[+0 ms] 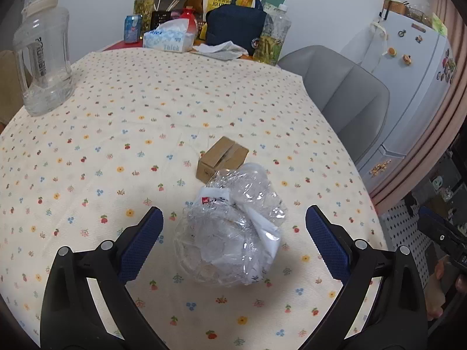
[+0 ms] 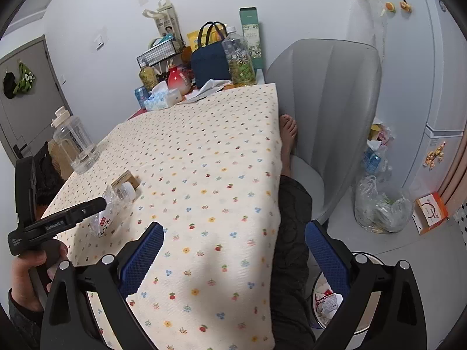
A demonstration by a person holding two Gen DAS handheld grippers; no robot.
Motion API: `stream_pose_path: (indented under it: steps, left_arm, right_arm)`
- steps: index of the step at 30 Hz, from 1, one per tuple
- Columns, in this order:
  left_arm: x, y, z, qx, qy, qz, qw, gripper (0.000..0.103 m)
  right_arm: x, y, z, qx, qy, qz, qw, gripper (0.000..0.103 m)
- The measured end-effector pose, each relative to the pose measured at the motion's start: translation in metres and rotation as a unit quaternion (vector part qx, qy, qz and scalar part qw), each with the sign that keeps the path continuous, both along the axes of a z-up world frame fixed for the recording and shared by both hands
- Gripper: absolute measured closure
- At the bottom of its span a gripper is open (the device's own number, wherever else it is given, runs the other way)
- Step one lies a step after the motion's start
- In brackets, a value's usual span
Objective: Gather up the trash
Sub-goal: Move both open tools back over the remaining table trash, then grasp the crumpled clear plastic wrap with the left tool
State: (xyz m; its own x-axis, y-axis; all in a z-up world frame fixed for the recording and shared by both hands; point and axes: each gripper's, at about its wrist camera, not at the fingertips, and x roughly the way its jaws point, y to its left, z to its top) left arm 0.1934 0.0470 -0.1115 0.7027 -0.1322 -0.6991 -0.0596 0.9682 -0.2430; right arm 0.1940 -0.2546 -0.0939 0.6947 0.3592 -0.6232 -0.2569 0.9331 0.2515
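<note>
So far the collecting is only partly under way, judging by how things are lying. The left gripper (image 1: 233, 233) is hovering low over the table (image 1: 116, 102), its blue-padded fingers (image 1: 140, 248) spread wide on either side of a crushed clear plastic bottle (image 1: 230, 233) and touching nothing; the bottle is lying on the flowered cloth near the table's right edge, toward the near end. Just beyond it, touching or almost touching, a small cardboard box (image 1: 221, 157) is sitting on the cloth, and it looks like the next piece to go. The right gripper (image 2: 233, 262) is hanging wide open and empty too, straddling the same right edge of the table. Below it, on the floor, a round bin (image 2: 329, 303) is already holding some crumpled paper, which suggests a few scraps have gone in. Left to do, as I judge it: closing on the bottle, carrying it over the edge to the bin, then fetching the box. Whether anything at the cluttered far end counts as trash I cannot tell.
</note>
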Motion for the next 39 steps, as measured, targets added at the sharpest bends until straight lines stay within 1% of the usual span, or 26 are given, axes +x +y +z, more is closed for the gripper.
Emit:
stream_pose_path:
  steps: [4,7,10,11,13,16,18,24,29,34,39]
  left_arm:
    - [0.008,0.006,-0.011,-0.031,0.009,-0.003,0.9995,0.006]
    - [0.016,0.01,-0.018,-0.043,0.019,-0.002,0.9989,0.006]
    - [0.022,0.013,-0.017,-0.059,0.017,-0.004,0.9981,0.006]
    - [0.024,0.012,-0.018,-0.059,0.017,-0.006,0.9981,0.006]
    - [0.025,0.01,-0.017,-0.049,0.018,-0.009,0.9986,0.02]
    - [0.023,0.01,-0.015,-0.058,0.021,-0.013,0.998,0.022]
    - [0.018,0.009,-0.011,-0.052,0.012,-0.017,0.9984,0.023]
    - [0.001,0.025,0.009,-0.052,-0.017,-0.003,0.9985,0.023]
    - [-0.013,0.048,0.024,-0.048,-0.041,0.023,0.9977,0.023]
    - [-0.027,0.071,0.031,-0.044,-0.06,0.052,0.9959,0.023]
    - [-0.035,0.094,0.031,-0.045,-0.067,0.081,0.9934,0.023]
  right_arm:
    - [0.001,0.005,-0.005,0.0,0.004,0.007,1.0,0.008]
    - [0.002,0.005,-0.007,0.004,0.007,0.007,1.0,0.008]
    - [0.001,0.005,-0.007,0.004,0.008,0.008,1.0,0.008]
    - [0.001,0.006,-0.007,0.005,0.008,0.008,1.0,0.008]
    - [0.001,0.007,-0.006,0.007,0.008,0.009,1.0,0.008]
    - [0.002,0.013,-0.003,0.006,0.004,0.017,1.0,0.008]
    - [0.001,0.019,0.002,0.003,0.0,0.025,1.0,0.008]
    - [0.007,0.053,0.018,-0.008,-0.019,0.058,0.998,0.008]
    - [0.014,0.089,0.027,-0.019,-0.028,0.095,0.995,0.008]
    - [0.022,0.127,0.033,-0.042,-0.032,0.133,0.99,0.008]
    - [0.035,0.166,0.034,-0.073,-0.031,0.173,0.982,0.008]
